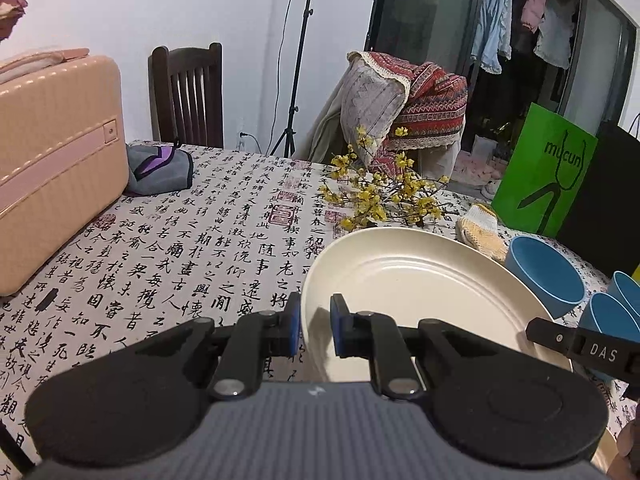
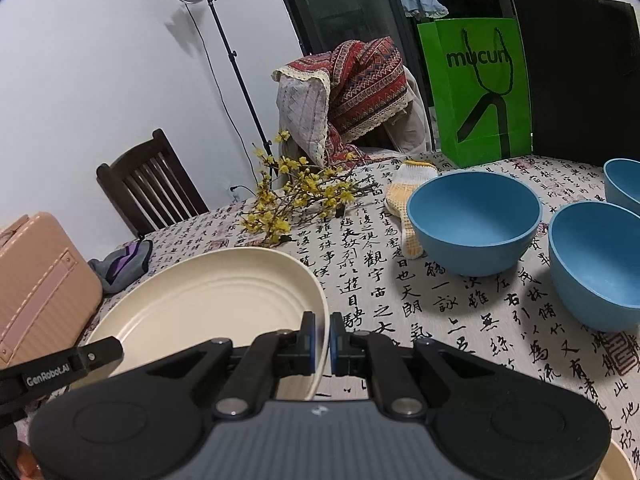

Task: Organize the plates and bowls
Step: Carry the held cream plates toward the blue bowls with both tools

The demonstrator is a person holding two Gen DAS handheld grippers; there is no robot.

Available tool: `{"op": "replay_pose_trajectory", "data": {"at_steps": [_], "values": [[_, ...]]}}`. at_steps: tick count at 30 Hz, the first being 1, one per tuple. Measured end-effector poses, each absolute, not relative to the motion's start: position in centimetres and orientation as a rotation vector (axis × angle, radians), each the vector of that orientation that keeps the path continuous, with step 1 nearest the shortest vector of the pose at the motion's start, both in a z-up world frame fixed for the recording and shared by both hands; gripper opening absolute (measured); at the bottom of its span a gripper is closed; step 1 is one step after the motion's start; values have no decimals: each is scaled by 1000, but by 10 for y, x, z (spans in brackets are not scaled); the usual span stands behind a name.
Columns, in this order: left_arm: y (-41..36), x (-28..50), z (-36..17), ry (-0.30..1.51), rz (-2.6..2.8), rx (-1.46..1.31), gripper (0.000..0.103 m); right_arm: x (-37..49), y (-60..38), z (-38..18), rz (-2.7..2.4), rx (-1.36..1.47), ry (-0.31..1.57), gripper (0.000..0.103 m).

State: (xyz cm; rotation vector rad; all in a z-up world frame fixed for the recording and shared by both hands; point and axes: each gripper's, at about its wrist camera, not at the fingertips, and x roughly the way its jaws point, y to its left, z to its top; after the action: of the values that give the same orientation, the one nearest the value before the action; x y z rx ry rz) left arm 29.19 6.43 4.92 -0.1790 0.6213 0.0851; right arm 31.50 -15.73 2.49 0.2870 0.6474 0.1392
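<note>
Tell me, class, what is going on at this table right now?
A person holds a cream plate with two handheld grippers: the left gripper pinches one edge and the right gripper pinches the opposite edge. Three blue bowls stand apart on the lettered tablecloth, not yet stacked.

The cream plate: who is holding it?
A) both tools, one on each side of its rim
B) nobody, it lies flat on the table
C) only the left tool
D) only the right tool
A: the left tool pinches one edge of the plate and the right tool pinches the opposite edge, so the plate hangs between them over the table.
</note>
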Motion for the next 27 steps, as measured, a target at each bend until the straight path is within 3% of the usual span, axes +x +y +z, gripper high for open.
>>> {"op": "replay_pose_trajectory", "data": {"at_steps": [27], "values": [[54,230,61,562,44,-180,15,256,-175,35,154,309,585,7]]}}
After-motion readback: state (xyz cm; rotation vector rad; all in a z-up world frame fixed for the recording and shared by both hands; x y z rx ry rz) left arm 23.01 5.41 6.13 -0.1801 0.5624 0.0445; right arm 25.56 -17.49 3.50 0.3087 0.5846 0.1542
